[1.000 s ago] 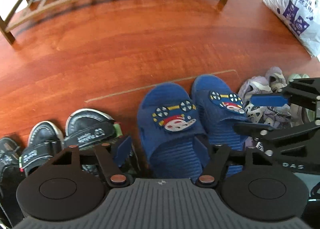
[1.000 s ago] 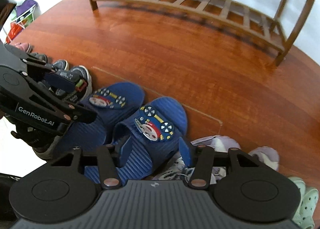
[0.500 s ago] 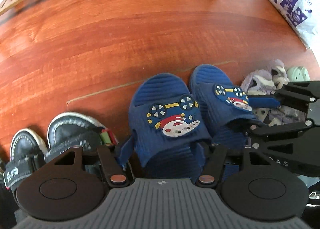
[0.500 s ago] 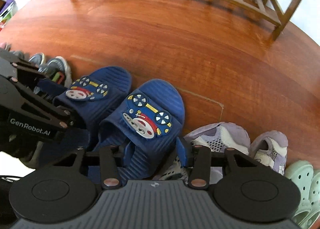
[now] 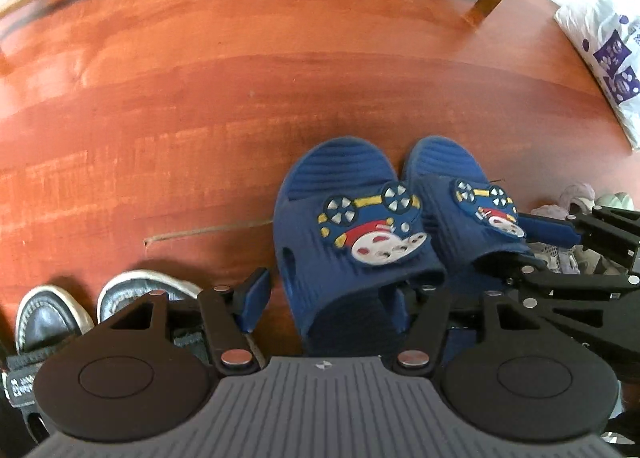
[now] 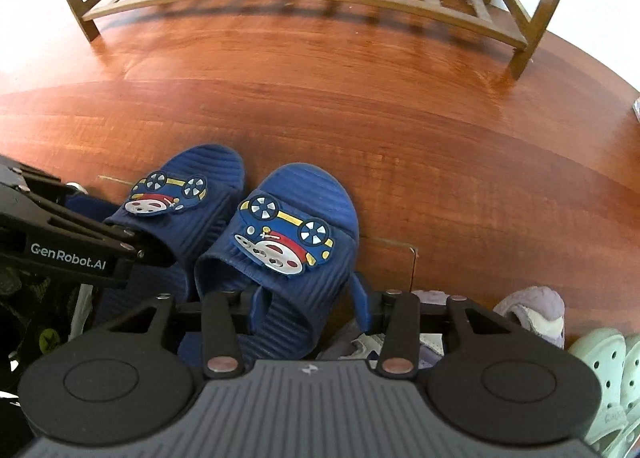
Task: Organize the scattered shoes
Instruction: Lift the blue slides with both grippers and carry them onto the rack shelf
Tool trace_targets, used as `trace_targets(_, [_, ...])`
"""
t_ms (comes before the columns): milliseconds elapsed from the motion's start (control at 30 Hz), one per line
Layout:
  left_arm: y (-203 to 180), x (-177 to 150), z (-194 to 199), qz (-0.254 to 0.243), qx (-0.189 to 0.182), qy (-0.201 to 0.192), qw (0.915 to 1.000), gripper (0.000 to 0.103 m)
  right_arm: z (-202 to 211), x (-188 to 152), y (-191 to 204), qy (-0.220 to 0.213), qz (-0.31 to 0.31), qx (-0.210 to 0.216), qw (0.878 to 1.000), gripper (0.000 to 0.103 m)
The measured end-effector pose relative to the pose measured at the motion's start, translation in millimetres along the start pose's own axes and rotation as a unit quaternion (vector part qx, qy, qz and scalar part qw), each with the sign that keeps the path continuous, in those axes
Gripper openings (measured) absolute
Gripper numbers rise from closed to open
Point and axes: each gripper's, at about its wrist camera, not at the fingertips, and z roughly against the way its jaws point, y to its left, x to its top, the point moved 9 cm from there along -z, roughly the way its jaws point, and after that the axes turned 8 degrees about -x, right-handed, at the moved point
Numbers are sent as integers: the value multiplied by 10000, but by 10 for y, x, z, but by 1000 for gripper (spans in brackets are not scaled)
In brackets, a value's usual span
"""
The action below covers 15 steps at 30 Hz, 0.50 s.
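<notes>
"GenRobot.AI" is showing in white letters on the black arm of the left gripper [image 6: 158, 254], seen from the right wrist view. White characters are showing on a black sandal strap [image 5: 18, 388] at the left wrist view's lower left edge, too small and cut off for reading

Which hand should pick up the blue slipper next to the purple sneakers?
The right gripper. Its jaws already sit on either side of that blue slipper, beside the purple sneakers. The left gripper is straddling the other slipper.
</notes>
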Motion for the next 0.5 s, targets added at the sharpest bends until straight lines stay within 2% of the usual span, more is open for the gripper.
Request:
trace_targets(100, [-12, 14, -3, -4, -52, -64, 10000, 55, -39, -39, -16, 57, -128, 2, 9999, 50])
trace_targets(133, [-11, 17, -1, -6, -41, -90, 10000, 45, -41, -46, -17, 48, -166, 16, 9998, 43])
trace_targets(167, [-12, 16, 5, -13, -18, -99, 9999, 41, -51, -47, -31, 74, -259, 29, 9996, 41])
trace_targets(200, [0, 21, 9, 8, -25, -113, 9999, 39, -61, -48, -45, 88, -341, 32, 9994, 30])
trace_targets(233, [13, 27, 12, 32, -36, -128, 9999, 36, -64, -43, -61, 56, -386, 8, 9992, 27])
trace_targets(333, [26, 56, 73, 204, -198, -259, 9993, 34, -18, -21, -137, -99, -549, 52, 9984, 21])
trace_targets(500, [-51, 172, 231, 148, -329, -552, 9978, 34, 188, 97, -242, -383, -639, 101, 9972, 21])
